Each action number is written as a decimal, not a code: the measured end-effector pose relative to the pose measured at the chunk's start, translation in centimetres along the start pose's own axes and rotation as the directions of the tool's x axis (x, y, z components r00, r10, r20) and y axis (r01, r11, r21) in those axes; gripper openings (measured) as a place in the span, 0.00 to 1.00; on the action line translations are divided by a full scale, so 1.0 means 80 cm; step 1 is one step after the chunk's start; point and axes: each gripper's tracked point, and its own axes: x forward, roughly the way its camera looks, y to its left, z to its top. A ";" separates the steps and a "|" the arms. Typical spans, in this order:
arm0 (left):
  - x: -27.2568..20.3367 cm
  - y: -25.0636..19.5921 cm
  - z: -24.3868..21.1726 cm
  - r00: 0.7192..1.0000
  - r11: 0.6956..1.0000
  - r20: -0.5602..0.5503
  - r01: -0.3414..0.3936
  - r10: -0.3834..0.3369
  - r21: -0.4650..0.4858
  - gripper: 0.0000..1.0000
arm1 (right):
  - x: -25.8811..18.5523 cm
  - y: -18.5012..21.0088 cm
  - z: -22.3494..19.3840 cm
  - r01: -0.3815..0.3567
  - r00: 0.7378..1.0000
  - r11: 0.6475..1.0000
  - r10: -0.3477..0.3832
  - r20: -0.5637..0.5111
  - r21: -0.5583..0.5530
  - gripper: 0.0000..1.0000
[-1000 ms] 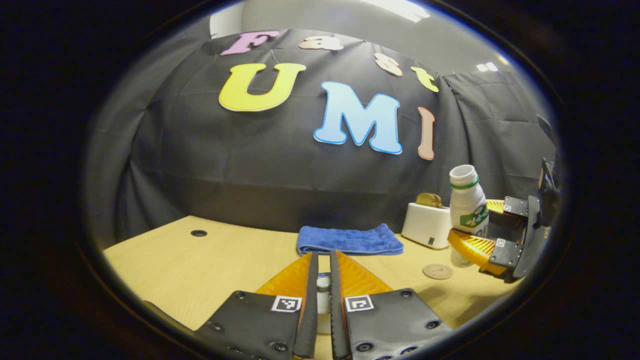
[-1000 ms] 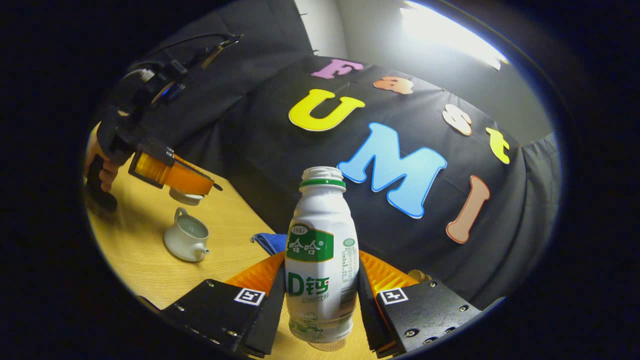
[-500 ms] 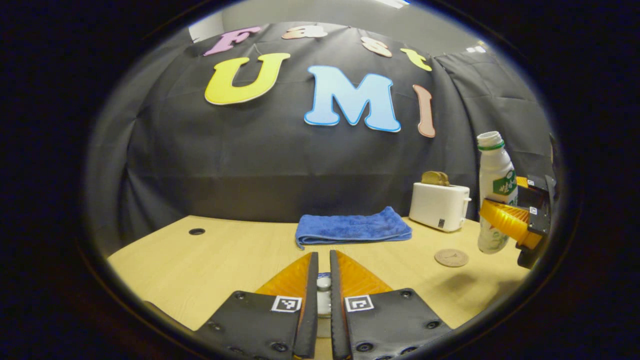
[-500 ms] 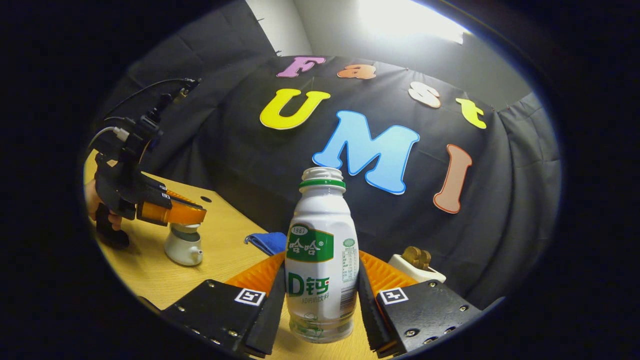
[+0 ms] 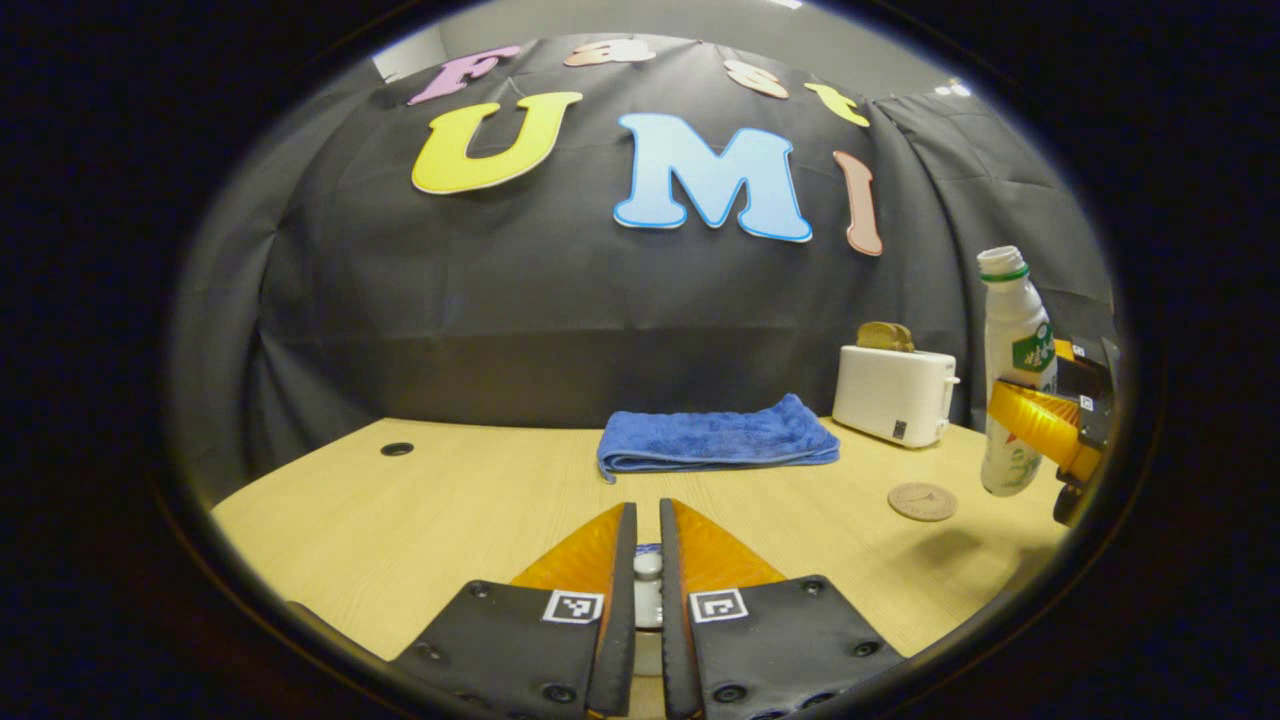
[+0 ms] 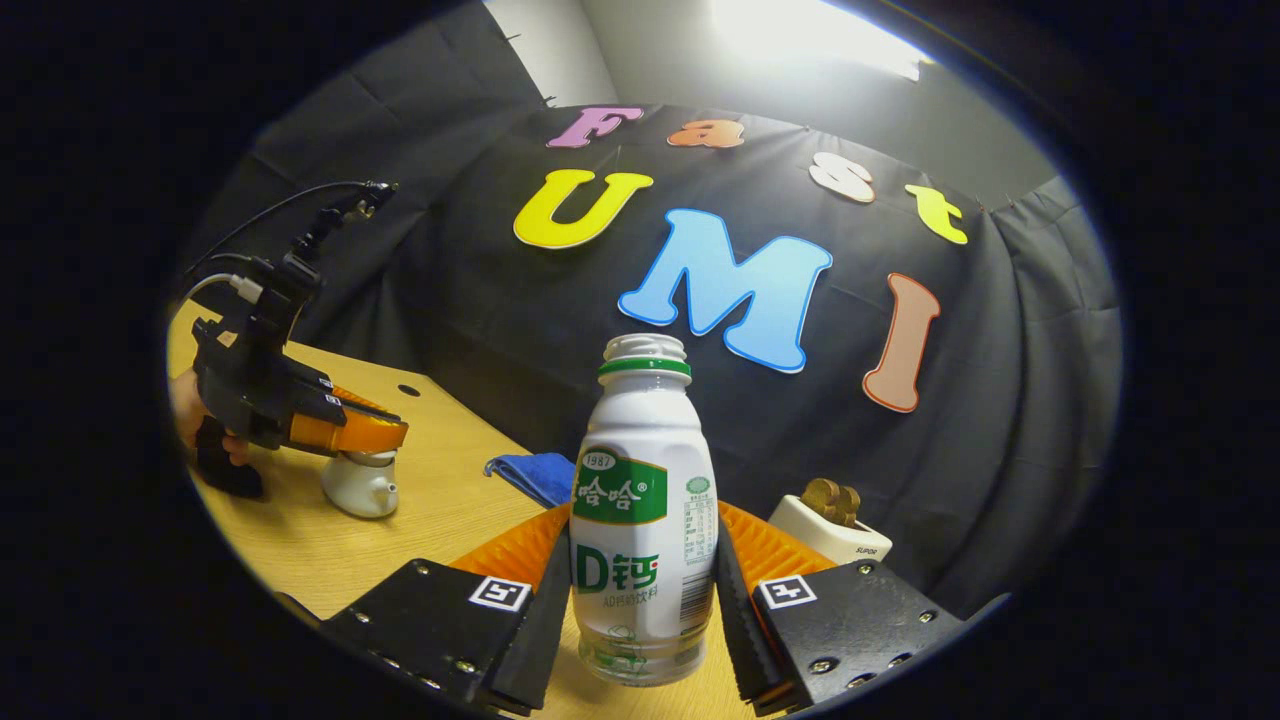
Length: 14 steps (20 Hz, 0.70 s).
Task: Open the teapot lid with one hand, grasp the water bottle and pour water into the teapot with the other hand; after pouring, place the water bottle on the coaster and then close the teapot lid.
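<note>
**Bottle up, lid down on the pot**

The right gripper [image 6: 640, 600] has its jaws closed on the water bottle [image 6: 643, 520], one on each side of its lower half. The bottle stands straight up and its top has no cap. Holding it upright keeps the water from spilling. In the left gripper view, the bottle [image 5: 1013, 370] hangs a little above the counter [image 5: 450, 510], on the far right. The round coaster [image 5: 922, 501] lies flat on the counter just to the left of it. That is where the bottle should be put down, so it looks like it is close to its spot but not on it yet.

The left gripper [image 5: 640, 590] has its jaws almost closed, with only a thin gap. A small pale knob [image 5: 647, 566] sits in that gap. It is likely the knob of the teapot lid, gripped so the lid can be moved. I cannot tell if both jaws press on it. In the right gripper view, the left gripper [image 6: 345, 432] sits right on top of the teapot [image 6: 360, 490], on the left of the counter, so the lid seems to be on or nearly on the pot. A hand [image 6: 195, 425] holds its handle.

Far back are a folded blue towel [image 5: 715, 440] and a white toaster [image 5: 895, 395]. They are well away from the work.
</note>
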 end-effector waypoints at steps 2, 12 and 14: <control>-0.001 -0.001 0.002 1.000 1.000 0.004 -0.002 0.002 0.019 0.22 | 0.002 0.001 -0.009 -0.006 1.000 0.999 0.006 -0.016 0.034 0.68; -0.003 0.002 0.005 0.999 0.999 0.036 -0.025 0.024 0.028 0.30 | 0.014 -0.015 -0.035 0.024 0.997 0.979 -0.007 -0.081 0.203 0.68; -0.009 0.003 0.014 0.998 0.999 0.064 -0.030 0.028 0.042 0.32 | 0.015 -0.014 -0.036 0.023 0.997 0.978 -0.007 -0.078 0.206 0.68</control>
